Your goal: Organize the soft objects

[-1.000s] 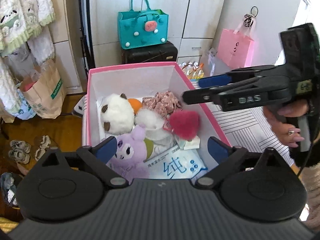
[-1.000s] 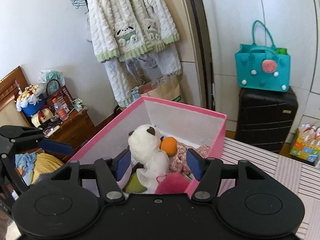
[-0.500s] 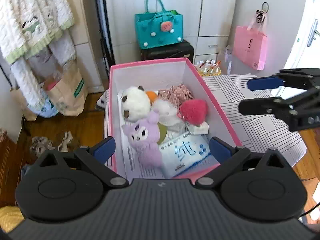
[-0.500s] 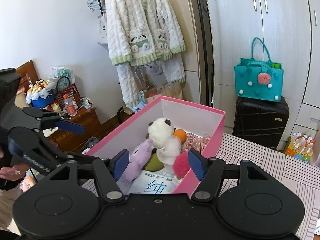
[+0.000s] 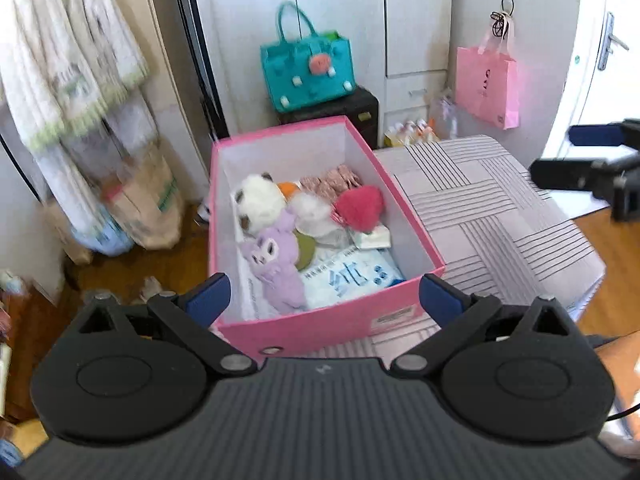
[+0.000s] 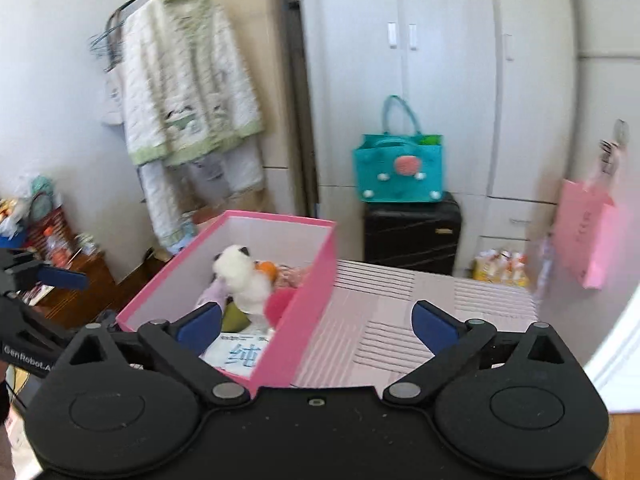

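Observation:
A pink box (image 5: 416, 236) stands on the striped table (image 5: 492, 208) and holds soft things: a white panda plush (image 5: 256, 202), a purple plush (image 5: 276, 264), a red fluffy heart (image 5: 360, 208), a floral cloth (image 5: 332, 182) and a tissue pack (image 5: 352, 276). My left gripper (image 5: 322, 294) is open and empty, held back from the box's near wall. My right gripper (image 6: 316, 326) is open and empty, off to the right of the box (image 6: 308, 300); it also shows at the right edge of the left wrist view (image 5: 576, 152).
A teal bag (image 5: 308, 68) sits on a black suitcase (image 5: 360, 108) behind the table. A pink paper bag (image 5: 486, 80) hangs at the right. Clothes (image 5: 68, 80) hang at the left above a brown paper bag (image 5: 148, 208). A wooden nightstand (image 6: 68, 280) stands at far left.
Both grippers have pulled back and up from the box, open and empty throughout. The right gripper has swung away to the right over the table.

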`<state>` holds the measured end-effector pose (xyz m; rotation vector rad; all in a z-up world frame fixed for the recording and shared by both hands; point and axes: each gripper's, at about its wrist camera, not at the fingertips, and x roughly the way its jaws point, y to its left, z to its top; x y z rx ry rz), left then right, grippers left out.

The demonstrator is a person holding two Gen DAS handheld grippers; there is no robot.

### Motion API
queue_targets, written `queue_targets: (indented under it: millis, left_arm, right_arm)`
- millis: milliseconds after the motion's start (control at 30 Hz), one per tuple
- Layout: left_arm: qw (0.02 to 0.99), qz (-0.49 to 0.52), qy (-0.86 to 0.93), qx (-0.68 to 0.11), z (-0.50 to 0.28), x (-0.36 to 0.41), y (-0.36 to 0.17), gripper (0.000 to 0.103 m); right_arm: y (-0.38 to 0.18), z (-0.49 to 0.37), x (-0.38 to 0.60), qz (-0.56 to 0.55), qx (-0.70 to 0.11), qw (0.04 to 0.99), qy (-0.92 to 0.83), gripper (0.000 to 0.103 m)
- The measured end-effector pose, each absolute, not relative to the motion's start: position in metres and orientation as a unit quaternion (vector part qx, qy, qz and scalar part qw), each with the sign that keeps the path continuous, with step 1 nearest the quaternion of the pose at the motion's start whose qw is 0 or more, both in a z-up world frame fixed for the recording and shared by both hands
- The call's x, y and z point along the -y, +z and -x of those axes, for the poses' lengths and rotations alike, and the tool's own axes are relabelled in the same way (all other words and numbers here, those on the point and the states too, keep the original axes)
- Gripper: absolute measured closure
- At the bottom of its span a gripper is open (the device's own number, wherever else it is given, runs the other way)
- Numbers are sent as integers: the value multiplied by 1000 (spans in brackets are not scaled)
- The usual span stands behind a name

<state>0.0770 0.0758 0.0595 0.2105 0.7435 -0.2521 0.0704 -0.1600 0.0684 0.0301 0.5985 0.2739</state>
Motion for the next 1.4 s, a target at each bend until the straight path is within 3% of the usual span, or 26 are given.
queue_targets:
  millis: [100,300,933,1067,1400]
  left_arm:
    - [925,-85,-125,-349,-63,-74,62,1]
    - [925,-40,-146,-349,-48,-70,57,1]
    - [934,-25,-57,-353,-50,-55,31,1]
    - [926,6,-39,-376,-53,-60,23,1]
    - [946,-19,-38,-322,-18,-46,32,1]
  right_arm:
    - [71,-60,172,-27,-309,940,143,1]
    - [62,-26,180,-8,-260,959,114,1]
    - [15,-41,202,-61,-340,938,-30,0]
    - [19,-19,197,-53,-332,941,-32,0]
    - [34,32,186,-46,-288,956,-10,0]
